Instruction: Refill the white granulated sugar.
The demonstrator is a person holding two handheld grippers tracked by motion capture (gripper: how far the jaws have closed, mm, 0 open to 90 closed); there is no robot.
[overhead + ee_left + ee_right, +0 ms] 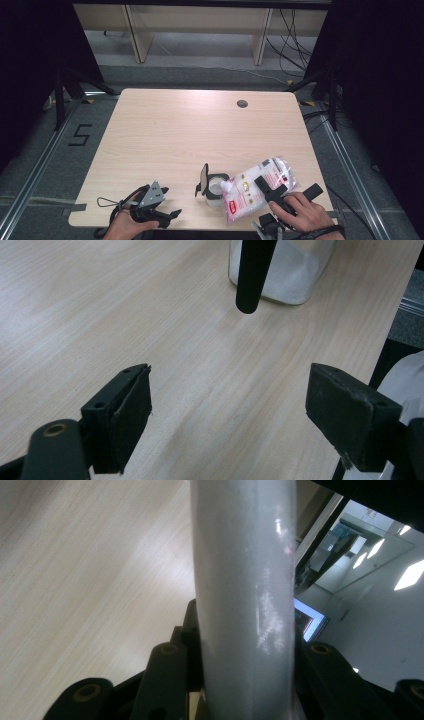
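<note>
On the pale wooden table (165,135), the right gripper (267,187) clasped a white plastic refill pouch with red print (260,187), its spout apparently tipped over a small clear open-lidded jar (215,189); the left gripper (167,218) rested near the front edge.

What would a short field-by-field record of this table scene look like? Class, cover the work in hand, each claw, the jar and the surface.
work: pouring white grains from a pouch into a jar
right claw: shut on the pouch, tilted with its spout toward the jar mouth
left claw: open, holding nothing, near the table's front edge
jar: clear, upright, hinged lid flipped open, some white grains inside
surface: light wooden table
</note>
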